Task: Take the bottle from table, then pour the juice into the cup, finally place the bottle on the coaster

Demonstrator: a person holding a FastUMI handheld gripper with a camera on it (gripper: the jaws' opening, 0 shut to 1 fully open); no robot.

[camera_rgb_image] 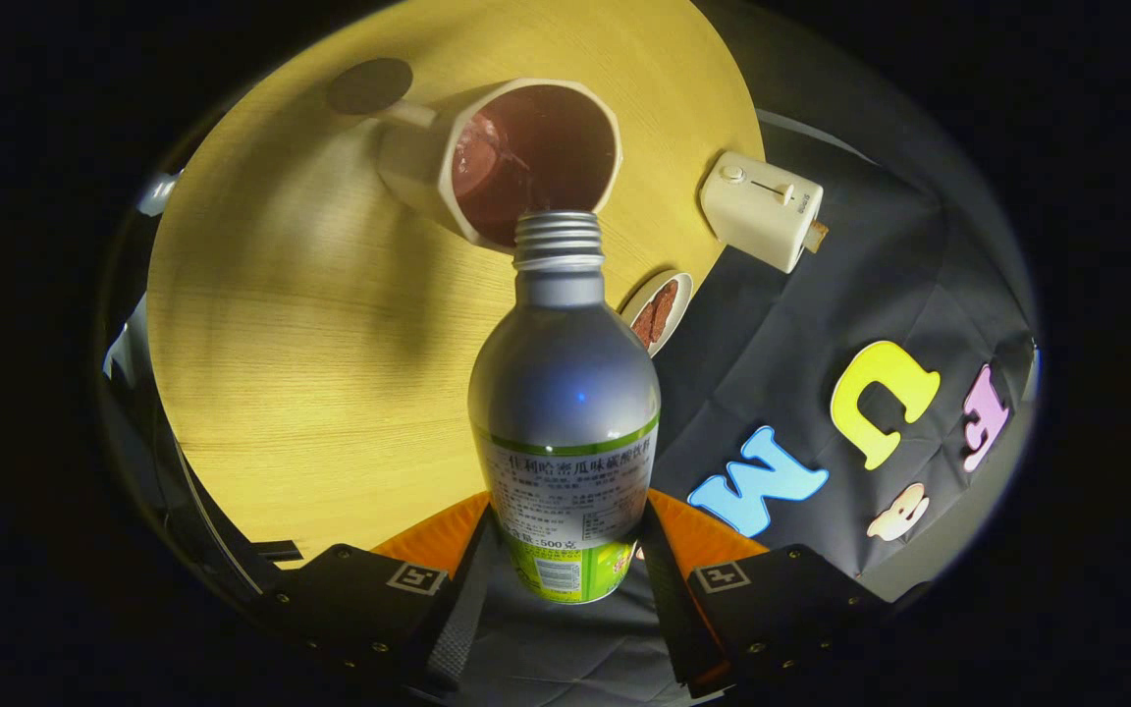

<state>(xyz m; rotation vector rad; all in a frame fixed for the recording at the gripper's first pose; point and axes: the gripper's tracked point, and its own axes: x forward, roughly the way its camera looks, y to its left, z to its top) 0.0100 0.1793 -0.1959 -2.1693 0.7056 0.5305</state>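
A silver bottle [565,393] with a green and white label and an open threaded neck sits between my fingers, and my gripper [565,565] is shut on its lower body. The bottle is tipped forward, its mouth at the rim of a cream cup [526,162]. Dark reddish juice fills the inside of the cup. The cup stands on the round wooden table [310,344], tilted in the view. A dark round coaster [369,85] lies on the table beyond the cup, by the cup's handle.
A cream toaster [760,209] stands at the table's edge, to the right of the cup. A small white dish [659,311] with something brown on it lies just right of the bottle's neck. The booth's black cloth wall hangs behind the table's edge.
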